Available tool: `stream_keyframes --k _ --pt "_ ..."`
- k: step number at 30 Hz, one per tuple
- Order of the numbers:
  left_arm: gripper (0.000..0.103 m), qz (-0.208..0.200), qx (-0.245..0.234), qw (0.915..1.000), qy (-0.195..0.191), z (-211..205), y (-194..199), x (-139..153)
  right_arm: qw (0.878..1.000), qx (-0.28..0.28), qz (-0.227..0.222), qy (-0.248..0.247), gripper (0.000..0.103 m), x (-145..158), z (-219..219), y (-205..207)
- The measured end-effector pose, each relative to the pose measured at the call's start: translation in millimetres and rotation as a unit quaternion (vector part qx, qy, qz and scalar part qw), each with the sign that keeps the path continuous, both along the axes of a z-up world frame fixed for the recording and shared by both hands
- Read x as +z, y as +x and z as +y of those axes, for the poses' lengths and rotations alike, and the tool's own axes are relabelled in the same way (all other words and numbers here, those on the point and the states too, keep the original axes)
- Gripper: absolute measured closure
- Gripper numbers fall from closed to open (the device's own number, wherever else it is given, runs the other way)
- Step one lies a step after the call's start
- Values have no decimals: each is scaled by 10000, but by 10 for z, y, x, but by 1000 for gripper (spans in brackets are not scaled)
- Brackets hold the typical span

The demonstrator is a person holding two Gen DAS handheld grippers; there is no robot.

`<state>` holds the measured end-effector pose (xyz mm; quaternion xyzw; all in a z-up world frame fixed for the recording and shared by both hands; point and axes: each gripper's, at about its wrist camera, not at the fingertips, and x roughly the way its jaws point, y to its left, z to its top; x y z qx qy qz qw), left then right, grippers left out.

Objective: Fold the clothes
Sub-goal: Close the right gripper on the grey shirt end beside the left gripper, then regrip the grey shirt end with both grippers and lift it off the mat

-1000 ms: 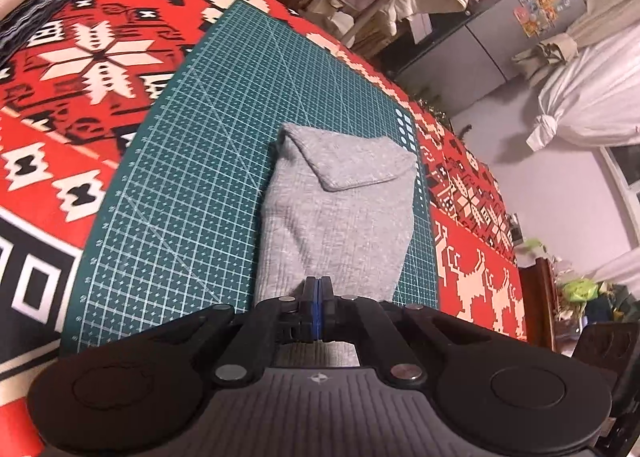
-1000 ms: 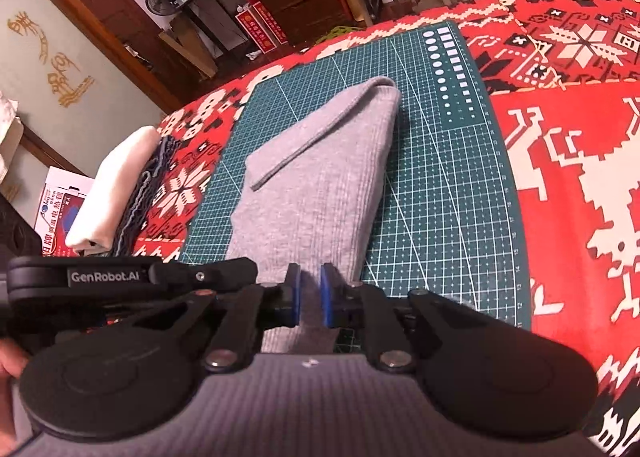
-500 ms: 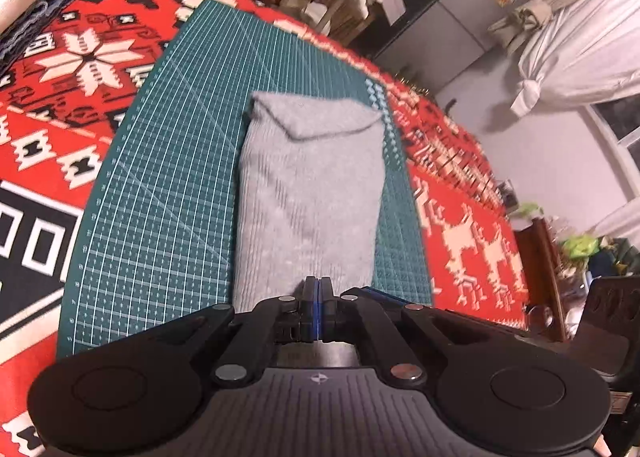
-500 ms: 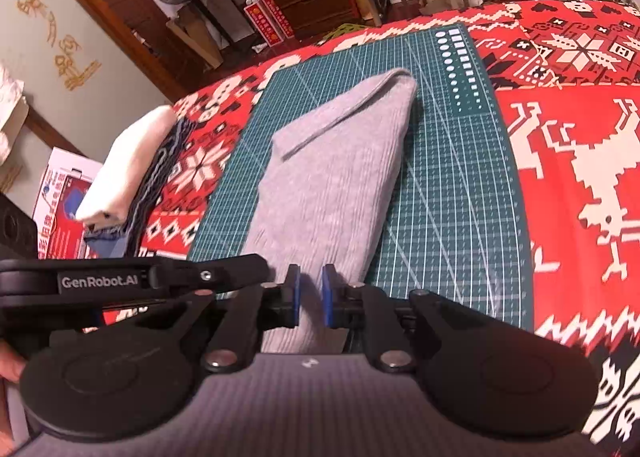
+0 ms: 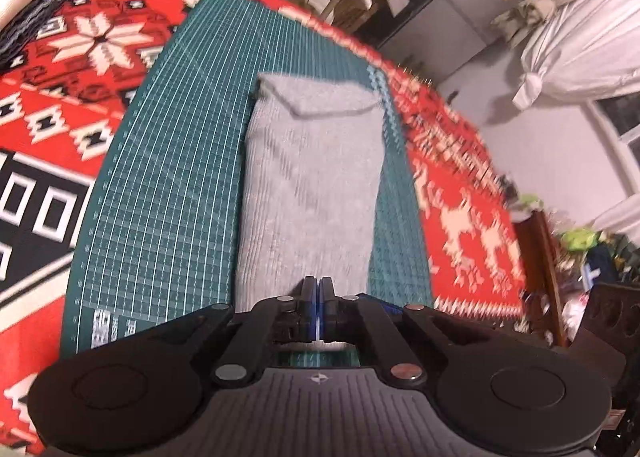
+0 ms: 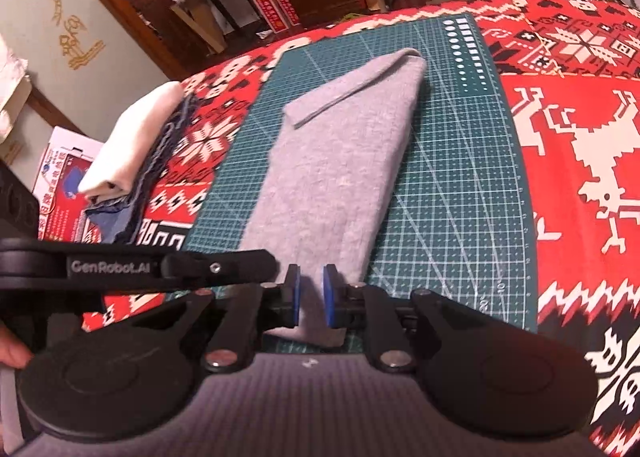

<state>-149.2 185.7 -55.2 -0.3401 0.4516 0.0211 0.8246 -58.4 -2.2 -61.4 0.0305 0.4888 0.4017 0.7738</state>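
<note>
left gripper [image 5: 319, 307] pads pressed together at the near end of the grey folded garment [image 5: 312, 185], mid-frame on the green cutting mat [image 5: 168, 185], can't tell if cloth's pinched, right gripper [image 6: 311, 297] slightly parted over the garment's near edge

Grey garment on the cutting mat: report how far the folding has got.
Done: the grey garment lies on the green cutting mat as a long narrow strip, far end turned over. In hand: the left hand-held gripper is shut at its near edge; the right hand-held gripper sits open over that edge. Left: probably folding it shorter and adding it to the folded pile.
</note>
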Motion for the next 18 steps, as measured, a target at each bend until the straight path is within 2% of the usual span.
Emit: stream_keyframes --k 8,11,14,15,18 --pt "102 392 -82 9992 48 -40 -39 -63 9996 105 78 -263 90 -40 -28 -118" --pt "102 184 -105 9998 -45 -35 -83 5 9996 47 210 -161 90 -21 -115 -124" --pt "102 -42 -116 9998 -153 -23 -125 78 9993 -159 291 160 85 54 -273 -71" --pt "102 -169 -85 9996 -231 2 -137 118 9988 -262 295 273 82 75 -325 -30" --pt "99 -528 172 9978 -366 123 -164 214 9959 -618 320 579 81 117 -477 117"
